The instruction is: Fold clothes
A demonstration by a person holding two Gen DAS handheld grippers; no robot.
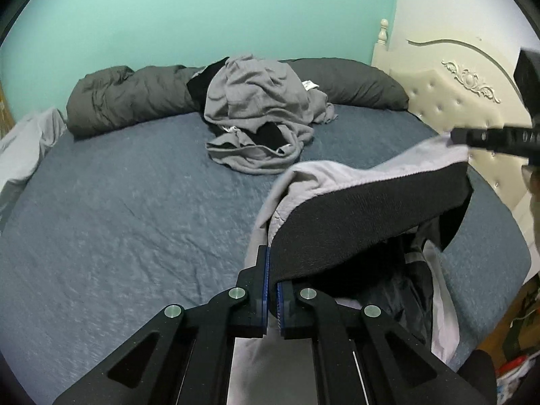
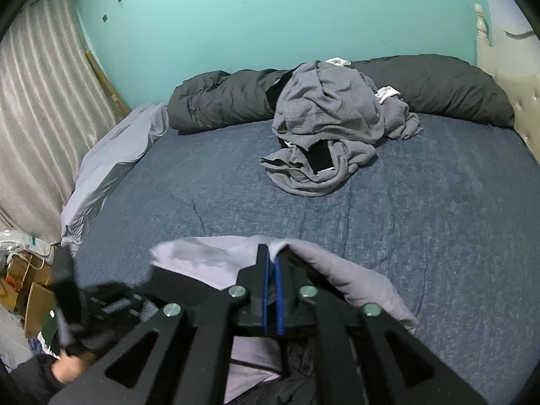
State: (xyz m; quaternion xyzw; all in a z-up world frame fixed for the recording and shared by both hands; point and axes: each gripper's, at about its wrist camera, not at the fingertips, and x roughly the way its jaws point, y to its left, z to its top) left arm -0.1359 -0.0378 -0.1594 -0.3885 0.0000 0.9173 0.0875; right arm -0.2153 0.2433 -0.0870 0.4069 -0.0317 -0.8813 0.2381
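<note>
I hold a light grey garment point(image 1: 341, 175) with a broad black ribbed band point(image 1: 364, 216) stretched above the blue bed sheet point(image 1: 135, 209). My left gripper point(image 1: 272, 270) is shut on the black band's left end. My right gripper point(image 2: 271, 263) is shut on the garment's light grey edge point(image 2: 330, 270); it also shows in the left wrist view point(image 1: 459, 136) at the garment's far right end. A heap of grey clothes point(image 1: 260, 114) with a black piece inside lies at the bed's far middle, also in the right wrist view point(image 2: 330, 128).
A rolled dark grey duvet point(image 1: 135, 98) runs along the far side under the teal wall. A cream tufted headboard point(image 1: 449, 101) stands at the right. A pale sheet point(image 2: 111, 155), a curtain point(image 2: 37, 108) and boxes point(image 2: 30, 287) are at the left.
</note>
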